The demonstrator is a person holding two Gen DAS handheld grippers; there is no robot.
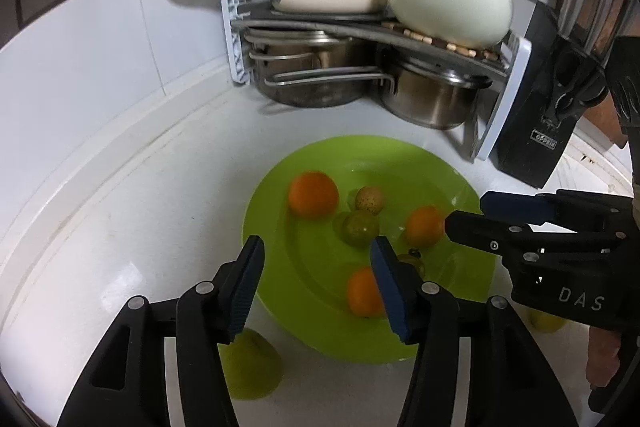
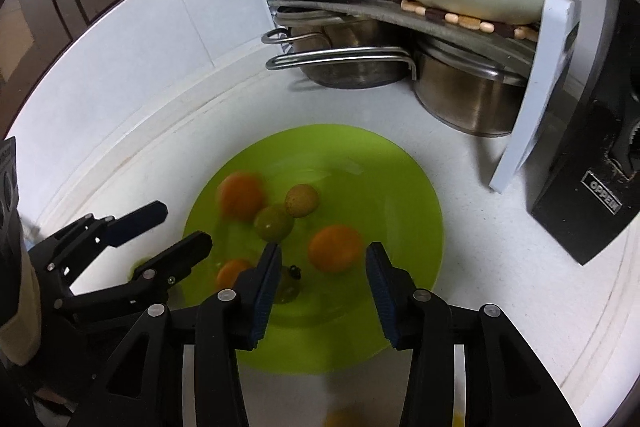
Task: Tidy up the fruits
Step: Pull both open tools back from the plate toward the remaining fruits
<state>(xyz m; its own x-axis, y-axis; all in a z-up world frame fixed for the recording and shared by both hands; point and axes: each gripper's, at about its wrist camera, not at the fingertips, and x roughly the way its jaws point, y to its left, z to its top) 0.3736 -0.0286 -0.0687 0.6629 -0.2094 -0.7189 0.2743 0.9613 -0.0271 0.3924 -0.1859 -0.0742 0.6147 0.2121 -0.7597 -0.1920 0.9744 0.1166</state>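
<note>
Both the left gripper (image 1: 316, 283) and the right gripper (image 2: 322, 291) were found parted and empty, poised side by side and angled down over the near rim of the green plate (image 1: 400, 155); nothing was pinched by either. Ahead of the fingers, oranges (image 1: 313, 195) and smaller greenish fruits (image 1: 361, 227) were gathered on the plate, presumably as the collecting place. A yellow-green fruit (image 1: 252, 367) was noted off the plate, beneath the left gripper, judged still to be sorted.
</note>
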